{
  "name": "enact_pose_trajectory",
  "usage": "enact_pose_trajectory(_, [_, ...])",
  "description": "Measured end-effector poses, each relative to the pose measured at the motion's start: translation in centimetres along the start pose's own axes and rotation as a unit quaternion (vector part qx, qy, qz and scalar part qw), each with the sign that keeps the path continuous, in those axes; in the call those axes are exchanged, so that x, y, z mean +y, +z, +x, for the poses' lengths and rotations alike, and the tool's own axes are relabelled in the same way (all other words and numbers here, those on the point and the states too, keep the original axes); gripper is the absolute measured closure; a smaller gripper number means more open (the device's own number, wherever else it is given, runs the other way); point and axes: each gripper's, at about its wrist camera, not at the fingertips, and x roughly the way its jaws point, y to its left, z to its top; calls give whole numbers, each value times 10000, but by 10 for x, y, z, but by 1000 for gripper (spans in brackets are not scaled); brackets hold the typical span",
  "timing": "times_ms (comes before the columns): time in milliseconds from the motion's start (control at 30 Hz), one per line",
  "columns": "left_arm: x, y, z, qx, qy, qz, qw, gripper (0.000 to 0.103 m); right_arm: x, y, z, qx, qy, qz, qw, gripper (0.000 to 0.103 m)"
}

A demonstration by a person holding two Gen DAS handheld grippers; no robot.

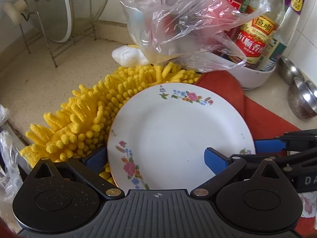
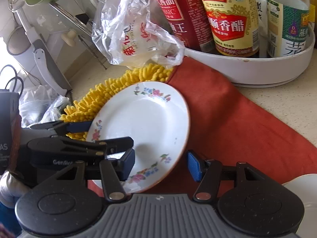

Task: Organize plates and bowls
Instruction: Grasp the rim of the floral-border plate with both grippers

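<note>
Between both grippers sits the flowered plate (image 1: 178,130), tilted on a yellow mop head (image 1: 85,119) and red cloth (image 2: 227,119). Left gripper (image 1: 156,156) and right gripper (image 2: 161,164) straddle its rim, spread, not pinching. Uneven closing could tip it off.

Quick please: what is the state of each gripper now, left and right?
Left gripper: open, astride the floral plate rim, not clamping it.
Right gripper: open, the same plate's near edge between its fingers, not clamped.

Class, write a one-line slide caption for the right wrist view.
Two open grippers, right gripper and left gripper, straddle the rim of a floral plate lying on yellow mop and red cloth.
</note>
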Motion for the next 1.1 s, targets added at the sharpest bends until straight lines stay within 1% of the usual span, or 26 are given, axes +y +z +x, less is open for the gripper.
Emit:
enact_pose_trajectory(33, [3, -1, -2, -11, -81, -23, 10000, 2, 0, 0, 0, -7, 84, 40, 10000, 50])
enact_pose_trajectory(100, [10, -3, -5, -25, -336, -145, 9993, 2, -2, 1, 0, -24, 114, 120, 9999, 50])
enact_pose_trajectory(200, [16, -3, -11, -109, -587, -244, 9979, 1, -8, 2, 3, -3, 156, 271, 9995, 56])
enact_pose_trajectory(267, [16, 0, -8, -93, -637, -249, 9976, 1, -10, 3, 7, 5, 153, 324, 9994, 57])
enact_pose_trajectory(333, [16, 3, -4, -94, -622, -241, 9977, 1, -6, 4, 8, -12, 98, 256, 9996, 57])
enact_pose_trajectory(367, [16, 4, -4, -100, -629, -311, 9975, 1, -5, 4, 7, -16, 64, 221, 9997, 58])
enact_pose_trajectory(433, [16, 3, -8, -130, -714, -386, 9966, 1, -2, 2, 2, -32, 1, 169, 9999, 58])
enact_pose_trajectory(500, [14, -2, -14, -65, -804, -380, 9960, 1, 1, -3, -9, -101, -50, 87, 9999, 58])
enact_pose_trajectory(567, [9, -9, -21, -75, -936, -263, 9952, 1, -2, -8, -19, -177, -94, 82, 9998, 58])
enact_pose_trajectory(633, [3, -13, -19, 5, -1043, -86, 9945, 1, -9, -11, -21, -164, -126, 158, 9997, 58])
enact_pose_trajectory(700, [-1, -13, -11, -35, -938, 31, 9956, 1, -18, -13, -15, -39, -197, 369, 9991, 58])
enact_pose_trajectory(733, [-1, -12, -9, -56, -868, 25, 9962, 1, -20, -14, -14, -106, -180, 407, 9990, 58])
enact_pose_trajectory(800, [1, -7, -5, -81, -939, -99, 9955, 1, -21, -14, -14, -155, -177, 486, 9985, 57])
enact_pose_trajectory(867, [0, -5, -1, -82, -899, -142, 9958, 1, -23, -14, -14, -196, -103, 661, 9976, 53])
enact_pose_trajectory(1033, [-11, -13, 0, -189, -733, 183, 9970, 1, -29, -22, -20, -293, 203, 869, 9956, 54])
enact_pose_trajectory(1100, [-17, -16, -1, -197, -609, 345, 9974, 1, -26, -25, -21, -313, 176, 764, 9964, 56])
